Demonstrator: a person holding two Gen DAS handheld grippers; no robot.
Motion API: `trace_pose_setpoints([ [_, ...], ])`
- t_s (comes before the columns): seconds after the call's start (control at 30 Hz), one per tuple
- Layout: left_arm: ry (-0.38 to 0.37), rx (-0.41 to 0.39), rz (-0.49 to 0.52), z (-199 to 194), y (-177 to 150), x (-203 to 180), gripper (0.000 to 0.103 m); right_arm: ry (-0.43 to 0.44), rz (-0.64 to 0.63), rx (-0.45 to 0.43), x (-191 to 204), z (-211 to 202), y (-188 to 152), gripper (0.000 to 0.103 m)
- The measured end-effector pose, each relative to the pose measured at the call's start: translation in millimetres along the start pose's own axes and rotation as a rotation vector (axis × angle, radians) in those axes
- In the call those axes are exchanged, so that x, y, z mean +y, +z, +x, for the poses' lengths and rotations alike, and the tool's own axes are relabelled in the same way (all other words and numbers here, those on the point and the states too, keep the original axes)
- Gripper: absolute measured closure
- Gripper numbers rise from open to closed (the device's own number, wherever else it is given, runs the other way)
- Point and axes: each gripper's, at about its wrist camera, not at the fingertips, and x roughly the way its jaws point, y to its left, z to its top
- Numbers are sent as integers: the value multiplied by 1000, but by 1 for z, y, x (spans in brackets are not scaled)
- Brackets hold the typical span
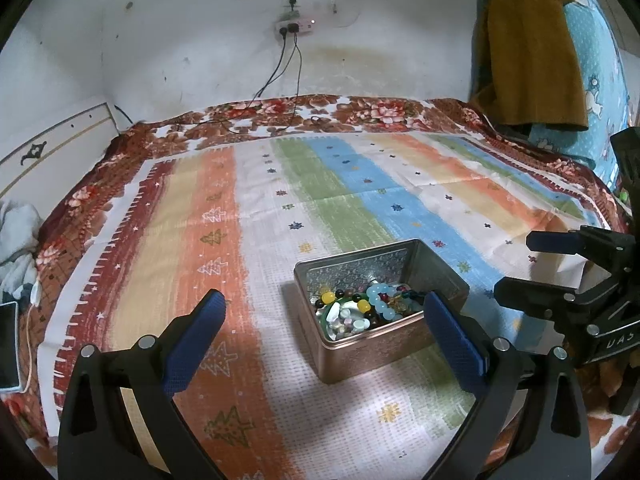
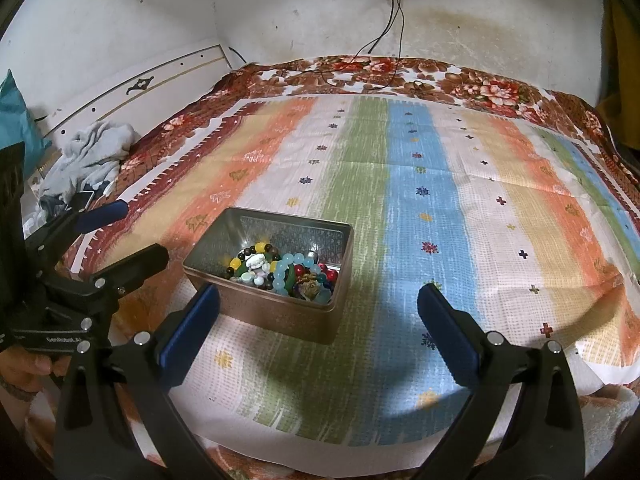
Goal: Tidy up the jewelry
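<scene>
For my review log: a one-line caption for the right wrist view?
Open right gripper hovers before a lidless metal tin of beaded jewelry on a striped cloth.

One tin (image 2: pixel 280 312), one striped cloth (image 2: pixel 460 208), two grippers, two plugged cables (image 1: pixel 280 68), one phone (image 1: pixel 8 344); beads too many to count.

Left gripper (image 1: pixel 324 336) hovering low, jaws spread wide, gripping nothing. Right gripper (image 2: pixel 318 326) hovering alongside, just to its right, jaws likewise spread, empty. Hand (image 2: pixel 28 366) showing behind left gripper, holding its handle.
</scene>
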Motion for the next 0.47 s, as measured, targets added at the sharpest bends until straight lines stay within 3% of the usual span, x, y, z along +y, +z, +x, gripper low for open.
trace_pose_setpoints([
  [0.47,-19,18,-13,3,2,-4,6,-4,-9,5,-2,2,-2,5],
])
